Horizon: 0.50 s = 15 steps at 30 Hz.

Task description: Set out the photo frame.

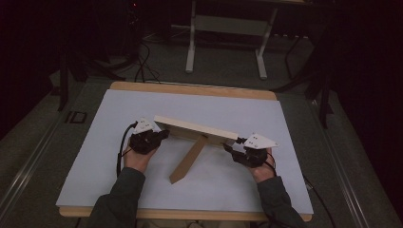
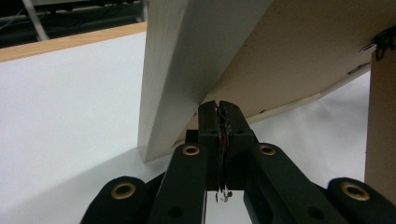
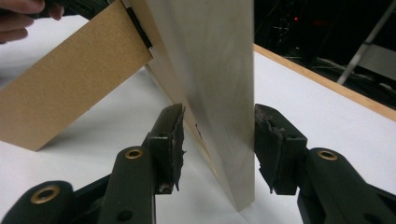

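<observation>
A pale wooden picture frame (image 1: 195, 127) stands tilted on the white table top (image 1: 119, 156), propped by its brown cardboard back leg (image 1: 187, 164). My left gripper (image 1: 164, 134) is at the frame's left end. In the left gripper view its jaws (image 2: 219, 109) are shut together with nothing between them, their tips just under the frame's lower corner (image 2: 173, 70). My right gripper (image 1: 230, 145) is at the frame's right end. In the right gripper view it (image 3: 217, 135) straddles the frame's edge (image 3: 219, 60), a pad against each side. The cardboard leg (image 3: 70, 88) slopes away to the left.
The table's wooden rim (image 1: 190, 89) runs along the far side, with grey carpet around it. A white desk frame (image 1: 192, 42) and loose cables (image 1: 142, 71) lie beyond. Dark stands (image 1: 64, 76) flank the table's far corners.
</observation>
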### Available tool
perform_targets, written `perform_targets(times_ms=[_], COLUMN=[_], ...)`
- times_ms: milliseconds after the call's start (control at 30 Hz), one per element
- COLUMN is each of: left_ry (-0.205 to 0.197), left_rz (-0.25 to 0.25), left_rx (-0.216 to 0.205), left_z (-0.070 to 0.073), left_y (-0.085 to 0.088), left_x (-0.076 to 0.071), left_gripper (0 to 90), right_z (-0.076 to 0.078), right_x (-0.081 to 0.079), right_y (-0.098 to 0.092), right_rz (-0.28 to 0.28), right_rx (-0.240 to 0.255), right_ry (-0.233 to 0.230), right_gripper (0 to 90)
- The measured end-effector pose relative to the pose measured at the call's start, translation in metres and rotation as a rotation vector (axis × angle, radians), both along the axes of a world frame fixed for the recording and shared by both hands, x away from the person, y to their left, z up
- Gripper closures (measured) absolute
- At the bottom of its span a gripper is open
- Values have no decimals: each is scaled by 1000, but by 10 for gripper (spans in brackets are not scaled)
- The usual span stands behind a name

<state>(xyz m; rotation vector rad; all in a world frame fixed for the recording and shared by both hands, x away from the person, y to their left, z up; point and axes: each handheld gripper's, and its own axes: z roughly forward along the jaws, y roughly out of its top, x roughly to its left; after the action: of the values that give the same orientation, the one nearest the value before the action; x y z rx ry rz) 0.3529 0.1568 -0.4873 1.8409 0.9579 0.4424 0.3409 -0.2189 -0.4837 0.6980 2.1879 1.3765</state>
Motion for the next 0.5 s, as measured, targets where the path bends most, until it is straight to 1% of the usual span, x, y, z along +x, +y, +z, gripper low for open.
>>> perform_targets(times_ms=[133,167,367,500], left_ry=[2,6,23,38], left_rz=[15,17,21,19], left_rx=[2,-4,3,-3], left_z=[1,1,2,3], left_y=[2,4,7,7], left_x=[2,4,13,22], left_gripper=[898,898,897,897], right_z=[-1,-1,-1,-1], right_x=[-3,-4,-13,-20], right_y=[-1,-1,4,8], right_rz=[-7,-7,0,8], right_rx=[9,8,-20,-32], right_ry=[-3,-4,-23,-34], right_gripper=[587,593,611,620])
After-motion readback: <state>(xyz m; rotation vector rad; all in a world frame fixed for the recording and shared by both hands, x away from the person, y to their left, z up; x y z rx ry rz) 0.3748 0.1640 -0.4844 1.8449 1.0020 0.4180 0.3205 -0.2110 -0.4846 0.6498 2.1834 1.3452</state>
